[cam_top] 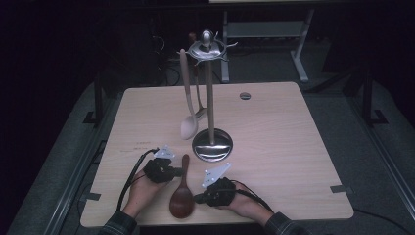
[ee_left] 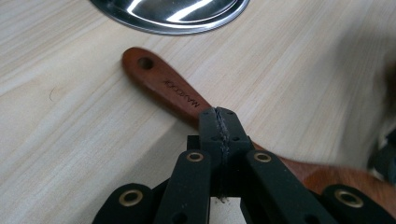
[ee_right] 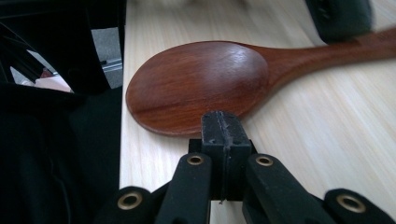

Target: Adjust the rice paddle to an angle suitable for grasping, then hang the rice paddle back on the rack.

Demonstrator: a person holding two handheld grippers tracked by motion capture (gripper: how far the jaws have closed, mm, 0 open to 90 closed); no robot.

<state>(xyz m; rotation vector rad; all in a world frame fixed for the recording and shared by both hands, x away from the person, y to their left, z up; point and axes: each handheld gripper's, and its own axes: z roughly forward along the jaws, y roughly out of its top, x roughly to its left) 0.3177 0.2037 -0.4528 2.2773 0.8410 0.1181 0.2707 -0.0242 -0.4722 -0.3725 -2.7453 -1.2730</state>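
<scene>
A dark red-brown wooden spoon (cam_top: 181,195) lies on the table near its front edge, with the bowl toward the person and the handle pointing at the stand. My left gripper (cam_top: 179,172) comes in from the left, and its shut tips sit over the middle of the handle. In the left gripper view the spoon handle (ee_left: 161,81), with its hanging hole, runs out from under the left gripper (ee_left: 219,122). My right gripper (cam_top: 197,198) is shut, with nothing between its jaws. In the right gripper view the right gripper (ee_right: 222,125) reaches the near rim of the spoon bowl (ee_right: 196,84).
A metal utensil stand (cam_top: 210,88) rises from a round shiny base (cam_top: 212,146) just beyond the spoon. A pale wooden spoon (cam_top: 188,122) and a metal utensil hang from its top. The table's front edge (ee_right: 122,154) runs close beside the spoon bowl. The table (cam_top: 284,137) has bare wood to the right.
</scene>
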